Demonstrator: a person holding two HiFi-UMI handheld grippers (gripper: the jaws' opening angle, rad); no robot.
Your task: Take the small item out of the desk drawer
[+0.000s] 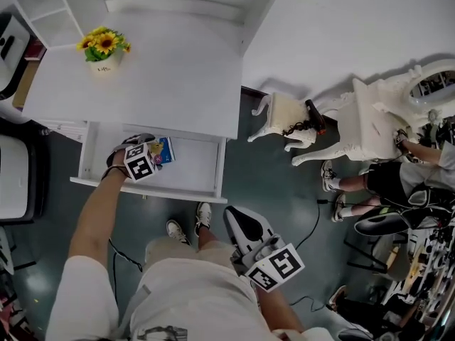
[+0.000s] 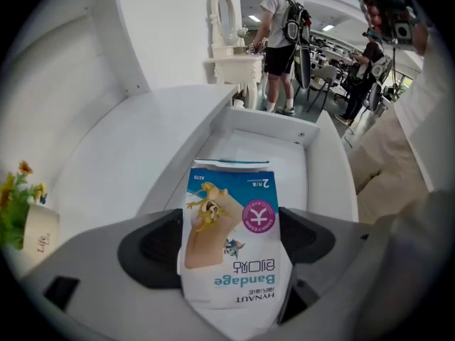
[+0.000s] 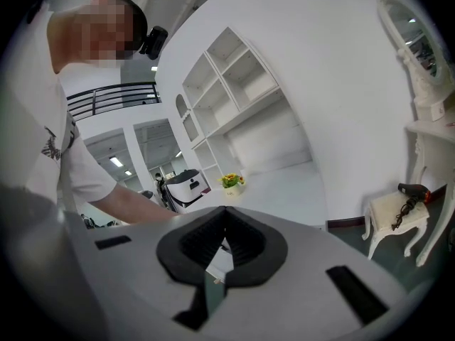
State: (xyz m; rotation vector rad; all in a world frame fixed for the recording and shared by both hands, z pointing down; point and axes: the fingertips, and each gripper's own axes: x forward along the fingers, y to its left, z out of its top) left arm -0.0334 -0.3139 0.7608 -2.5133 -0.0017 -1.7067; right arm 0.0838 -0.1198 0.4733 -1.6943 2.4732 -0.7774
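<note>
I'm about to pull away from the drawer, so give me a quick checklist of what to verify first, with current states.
1. Bandage packet pinched between the left claw pads: ok.
2. Packet lifted clear of the drawer walls: cannot tell; it hangs over the open drawer.
3. Drawer open wide enough: ok.
4. Right claw shut, empty, away from the drawer: ok.
5. Bare desk top beside the flower pot for setting down: ok.
</note>
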